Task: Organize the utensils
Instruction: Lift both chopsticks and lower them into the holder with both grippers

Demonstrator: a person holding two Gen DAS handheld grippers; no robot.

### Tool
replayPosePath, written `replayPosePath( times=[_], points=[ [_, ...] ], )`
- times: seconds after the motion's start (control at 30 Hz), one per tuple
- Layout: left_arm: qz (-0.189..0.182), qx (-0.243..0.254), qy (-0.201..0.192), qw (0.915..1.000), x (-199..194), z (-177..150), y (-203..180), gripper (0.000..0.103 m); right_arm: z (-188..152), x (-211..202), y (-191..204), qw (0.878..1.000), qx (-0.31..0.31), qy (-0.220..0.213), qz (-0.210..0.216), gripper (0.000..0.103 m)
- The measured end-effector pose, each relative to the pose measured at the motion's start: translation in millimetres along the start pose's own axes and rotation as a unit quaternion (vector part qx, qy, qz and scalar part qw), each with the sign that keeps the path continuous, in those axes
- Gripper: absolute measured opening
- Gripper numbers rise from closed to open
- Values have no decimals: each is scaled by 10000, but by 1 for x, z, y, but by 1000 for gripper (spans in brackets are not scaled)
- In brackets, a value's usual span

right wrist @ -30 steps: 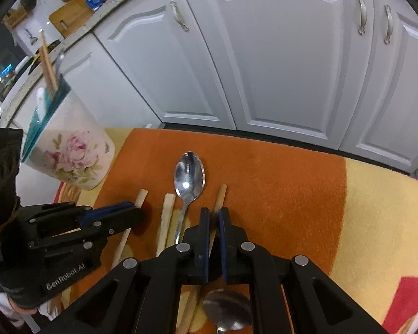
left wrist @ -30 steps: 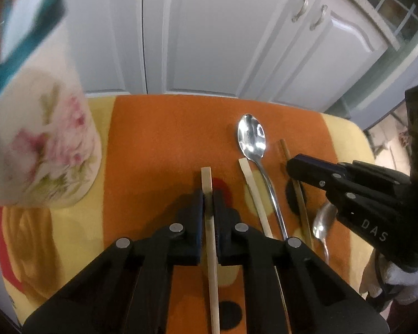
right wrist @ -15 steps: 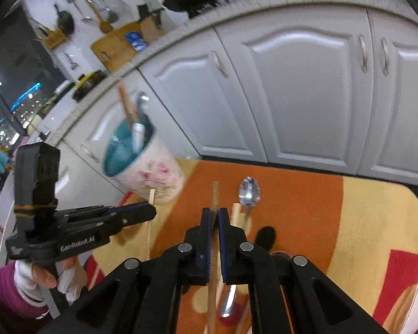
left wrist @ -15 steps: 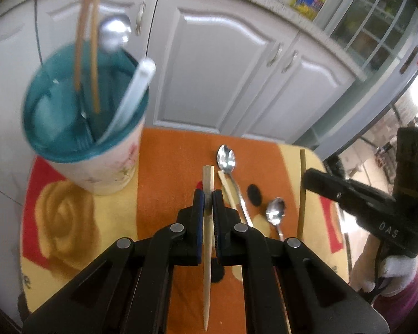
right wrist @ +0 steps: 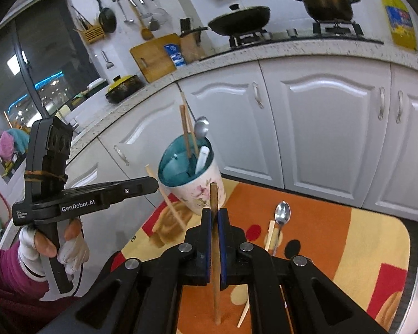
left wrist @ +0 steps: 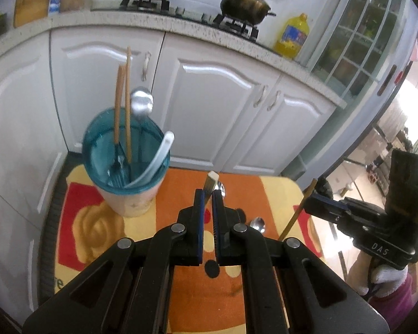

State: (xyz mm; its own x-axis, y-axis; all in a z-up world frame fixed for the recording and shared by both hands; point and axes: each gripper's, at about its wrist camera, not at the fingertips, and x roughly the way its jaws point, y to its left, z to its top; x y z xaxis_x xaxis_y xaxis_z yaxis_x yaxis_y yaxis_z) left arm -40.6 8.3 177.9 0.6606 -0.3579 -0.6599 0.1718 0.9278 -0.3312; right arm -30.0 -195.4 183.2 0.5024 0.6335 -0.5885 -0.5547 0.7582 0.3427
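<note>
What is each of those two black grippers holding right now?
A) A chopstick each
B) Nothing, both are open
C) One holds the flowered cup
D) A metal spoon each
A: the left gripper is shut on a pale chopstick, and the right gripper is shut on a darker brown chopstick, both lifted above the orange mat.

"GenRobot.AI" is printed on the left tongs [right wrist: 150,185], "DAS" on the right tongs [left wrist: 310,204]
</note>
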Motion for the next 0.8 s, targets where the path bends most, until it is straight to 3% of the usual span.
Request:
replayPosePath(
  times=[0.43, 0.57, 0.8],
  points=[
    [-50, -47, -863, 9962, -76, 64, 17, 4, 70, -24, 47, 9961, -704, -530, 92, 4],
    [-2, -77, -1035, 9946, -88, 70, 26, 4, 96, -28, 64, 9932, -936, -678, 135, 3],
    [251, -262, -711, 9968, -69, 54, 54, 4, 116, -9, 76, 9921, -1040, -659, 248, 3]
  ],
)
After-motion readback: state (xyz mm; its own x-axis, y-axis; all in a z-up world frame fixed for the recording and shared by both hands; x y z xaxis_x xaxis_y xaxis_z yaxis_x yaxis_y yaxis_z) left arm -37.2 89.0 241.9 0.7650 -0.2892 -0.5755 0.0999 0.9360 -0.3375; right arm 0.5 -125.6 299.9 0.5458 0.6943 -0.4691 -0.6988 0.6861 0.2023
